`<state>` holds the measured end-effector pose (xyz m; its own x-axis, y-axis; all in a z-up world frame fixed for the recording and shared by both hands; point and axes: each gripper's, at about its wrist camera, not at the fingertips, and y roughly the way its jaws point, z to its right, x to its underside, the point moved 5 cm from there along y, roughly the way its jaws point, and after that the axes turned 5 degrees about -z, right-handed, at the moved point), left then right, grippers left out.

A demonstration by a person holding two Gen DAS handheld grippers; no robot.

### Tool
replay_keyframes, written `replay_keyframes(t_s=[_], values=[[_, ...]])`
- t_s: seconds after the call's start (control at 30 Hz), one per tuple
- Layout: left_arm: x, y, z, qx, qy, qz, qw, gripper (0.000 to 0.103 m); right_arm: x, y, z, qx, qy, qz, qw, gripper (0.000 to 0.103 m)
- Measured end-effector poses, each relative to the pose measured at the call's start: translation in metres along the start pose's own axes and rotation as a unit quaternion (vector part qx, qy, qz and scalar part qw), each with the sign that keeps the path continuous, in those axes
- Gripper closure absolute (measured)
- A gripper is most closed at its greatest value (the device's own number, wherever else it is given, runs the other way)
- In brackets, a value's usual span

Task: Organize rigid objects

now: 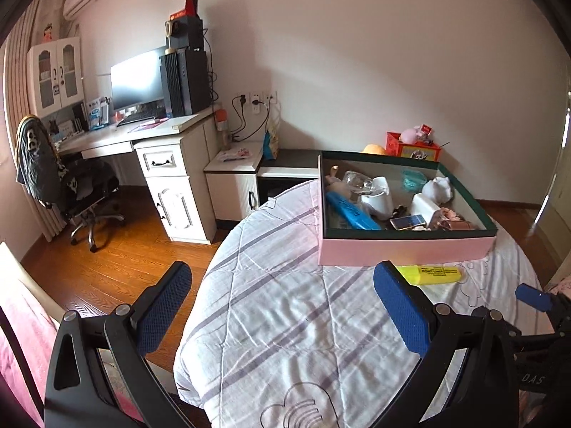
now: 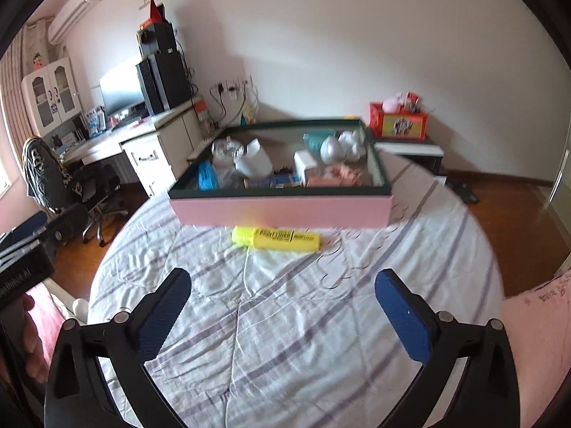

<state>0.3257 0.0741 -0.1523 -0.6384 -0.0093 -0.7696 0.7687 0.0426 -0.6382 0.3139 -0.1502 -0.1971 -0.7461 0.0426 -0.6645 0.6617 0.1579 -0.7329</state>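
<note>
Yellow highlighter [image 2: 275,239], a flat-sided plastic marker with black print on its face: one item, lying loose on its side on the bed cover, just in front of the near wall of the box and outside it. In the left wrist view it shows partly hidden behind that gripper's right finger.

Right gripper [image 2: 285,317]: blue-padded black jaws spread wide, nothing between them; aimed down at the bedding with the highlighter ahead of the fingertips and apart from them.

Left gripper [image 1: 282,306]: jaws likewise wide apart and empty; held over the near left part of the bed, farther from the highlighter than its partner. A blue pad of the right gripper shows at the right edge of this view.

White quilted bedspread with grey-purple stripes [image 2: 285,339]: bears the highlighter and the box.

Shallow pink cardboard box with dark green rim [image 2: 282,212]: stands on the bed beyond the highlighter. Contents already in it: a long blue case [image 1: 351,212], a white cup-like piece [image 1: 378,192], a clear plastic item, a white pig-shaped figure [image 1: 437,189], a phone [image 1: 408,222], and small pinkish pieces.

Status, as judged: most rigid items are boxed. The highlighter is the only loose one visible. Remaining: grasp it, most likely with the right gripper, and place it inside.
</note>
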Motion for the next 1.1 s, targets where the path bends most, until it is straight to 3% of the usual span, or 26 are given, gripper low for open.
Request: replay_keyframes(t_s=[0.27,0.6,0.73,0.87,1.1], values=[[-0.031,0.078,-0.002,0.011,0.014,-0.051,0.9985,0.0,-0.014,0.081,-0.01,0.017,0.042,-0.061,0.997,0.0],[-0.051,0.142,0.008,0.013,0.03,-0.083,0.996,0.0,-0.023,0.132,-0.008,0.095,0.069,-0.106,0.987,0.0],[-0.05,0.153,0.01,0.017,0.025,-0.089,0.9956,0.0,-0.026,0.14,-0.011,0.12,0.054,-0.118,0.984,0.0],[-0.048,0.155,0.011,0.011,0.025,-0.091,0.9955,0.0,-0.027,0.139,-0.01,0.117,0.041,-0.114,0.986,0.0],[-0.046,0.15,0.012,0.0,0.026,-0.087,0.9958,0.0,-0.018,0.12,0.032,0.135,0.092,-0.096,0.982,0.0]])
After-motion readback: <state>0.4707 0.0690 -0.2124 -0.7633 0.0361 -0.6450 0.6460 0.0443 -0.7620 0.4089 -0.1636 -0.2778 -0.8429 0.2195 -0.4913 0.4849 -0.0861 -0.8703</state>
